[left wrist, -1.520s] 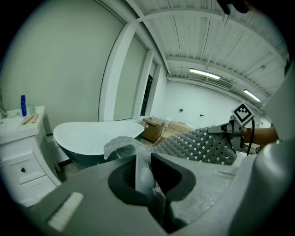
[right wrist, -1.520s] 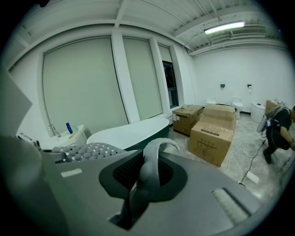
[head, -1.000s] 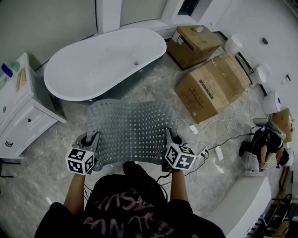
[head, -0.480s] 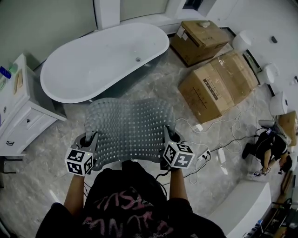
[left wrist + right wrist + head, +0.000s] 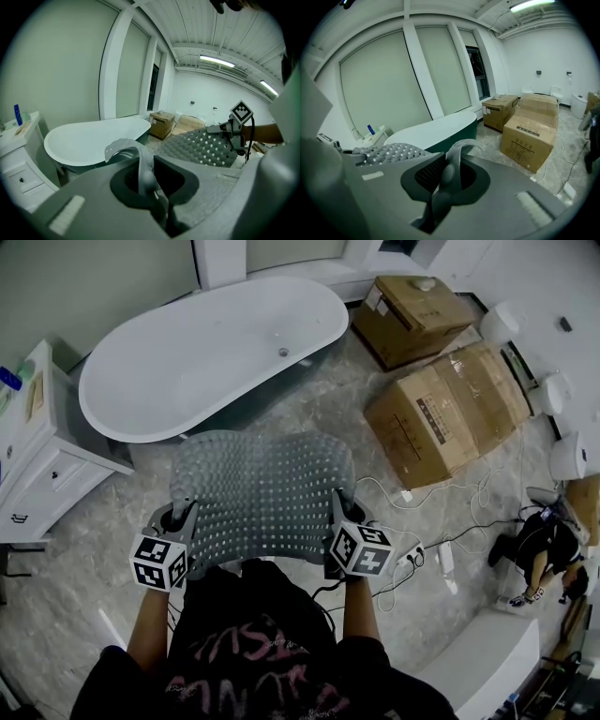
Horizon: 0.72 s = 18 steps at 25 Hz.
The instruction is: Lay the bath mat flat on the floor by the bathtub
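A grey perforated bath mat [image 5: 262,495] hangs spread out between my two grippers, above the marble floor just in front of the white oval bathtub [image 5: 211,354]. My left gripper [image 5: 180,518] is shut on the mat's near left corner, and a curl of mat [image 5: 136,161] sticks up between its jaws. My right gripper [image 5: 339,514] is shut on the near right corner, where a fold of mat [image 5: 452,168] shows in its jaws. The mat's far edge reaches towards the tub's dark base [image 5: 253,404].
A white vanity cabinet [image 5: 37,460] stands at the left of the tub. Cardboard boxes [image 5: 450,413] lie at the right, with white cables [image 5: 422,540] on the floor near them. A person [image 5: 544,554] crouches at the far right. Bare marble floor [image 5: 94,549] lies under the mat.
Both grippers have carried the mat a little forward towards the tub and slightly lower. The grip on both corners is unchanged.
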Motion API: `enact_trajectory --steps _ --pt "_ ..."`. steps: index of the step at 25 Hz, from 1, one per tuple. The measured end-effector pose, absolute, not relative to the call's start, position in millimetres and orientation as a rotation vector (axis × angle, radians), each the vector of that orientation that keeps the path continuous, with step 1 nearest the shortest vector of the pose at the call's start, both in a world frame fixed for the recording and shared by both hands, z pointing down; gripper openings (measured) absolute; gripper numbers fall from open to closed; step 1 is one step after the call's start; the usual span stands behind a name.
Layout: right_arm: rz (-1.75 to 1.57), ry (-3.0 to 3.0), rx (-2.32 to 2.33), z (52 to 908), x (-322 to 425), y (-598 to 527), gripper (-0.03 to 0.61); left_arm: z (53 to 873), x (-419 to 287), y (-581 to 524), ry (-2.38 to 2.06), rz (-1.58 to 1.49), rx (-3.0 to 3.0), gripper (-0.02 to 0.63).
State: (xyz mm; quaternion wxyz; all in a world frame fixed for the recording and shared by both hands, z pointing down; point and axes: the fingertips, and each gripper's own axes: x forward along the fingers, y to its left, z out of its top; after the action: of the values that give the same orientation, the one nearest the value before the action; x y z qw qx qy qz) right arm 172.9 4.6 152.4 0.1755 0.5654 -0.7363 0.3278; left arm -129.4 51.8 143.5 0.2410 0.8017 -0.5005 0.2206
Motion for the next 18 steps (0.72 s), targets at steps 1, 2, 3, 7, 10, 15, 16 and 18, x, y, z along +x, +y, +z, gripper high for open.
enact_trajectory --steps 1,2,3,7,10,15,16,18 --pt "0.928 -2.086 1.596 153.3 172.9 2.6 0.052 144.2 -129.6 50.7 -1.372 0.604 2.19 0.031" --pt "0.928 -2.085 1.591 154.0 173.0 1.1 0.052 144.9 -129.9 50.1 -1.374 0.607 2.187 0.031" --pt "0.928 -2.086 1.587 154.6 173.1 0.0 0.052 145.6 -130.3 49.9 -1.376 0.61 2.184 0.031" --pt "0.901 -2.088 1.574 156.1 172.5 -2.4 0.052 147.0 -132.6 49.1 -1.381 0.618 2.172 0.031" --pt "0.885 -2.086 1.567 157.9 168.5 -3.5 0.052 149.1 -136.2 46.4 -1.379 0.615 2.166 0.031" --pt "0.885 -2.06 1.569 162.0 165.0 -2.0 0.052 156.0 -139.0 47.8 -1.352 0.634 2.168 0.031" --pt "0.883 -2.054 1.572 163.1 164.6 -1.4 0.052 157.0 -140.2 48.0 -1.348 0.637 2.17 0.031" --pt "0.877 -2.044 1.58 165.3 163.5 0.2 0.052 158.9 -143.4 48.1 -1.34 0.635 2.173 0.031"
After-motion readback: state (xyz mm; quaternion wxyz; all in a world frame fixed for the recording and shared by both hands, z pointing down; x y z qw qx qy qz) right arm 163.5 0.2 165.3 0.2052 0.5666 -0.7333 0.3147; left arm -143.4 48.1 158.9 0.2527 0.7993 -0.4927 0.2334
